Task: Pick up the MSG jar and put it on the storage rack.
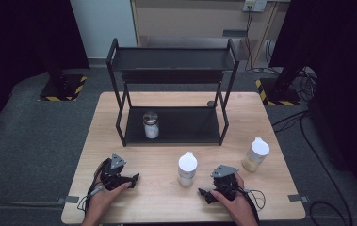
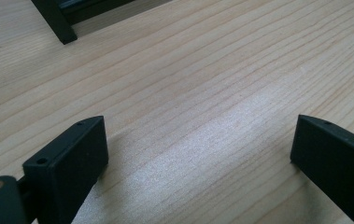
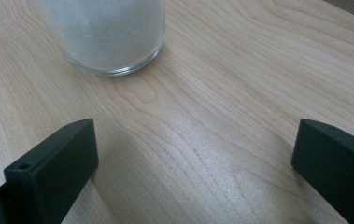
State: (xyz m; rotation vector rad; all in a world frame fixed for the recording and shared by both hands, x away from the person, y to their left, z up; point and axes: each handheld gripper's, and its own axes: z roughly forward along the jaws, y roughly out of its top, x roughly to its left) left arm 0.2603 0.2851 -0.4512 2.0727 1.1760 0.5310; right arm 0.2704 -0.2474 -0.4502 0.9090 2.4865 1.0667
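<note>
**Two grippers at rest, white-capped jar between them**

Left gripper (image 1: 119, 176) lay on the wooden table (image 1: 166, 202) near its front edge, jaws spread wide over bare wood, holding nothing; right gripper (image 1: 216, 188) rested likewise, jaws spread and empty, pointed toward the white-capped jar (image 1: 187, 168); that jar, filled with white grains, stood upright on the table just beside the right gripper, apart from its jaws; second white-capped jar (image 1: 255, 154), pale yellow contents, stood farther right; silver-lidded jar (image 1: 151, 125) sat on the lower shelf of the black rack (image 1: 119, 117)
</note>
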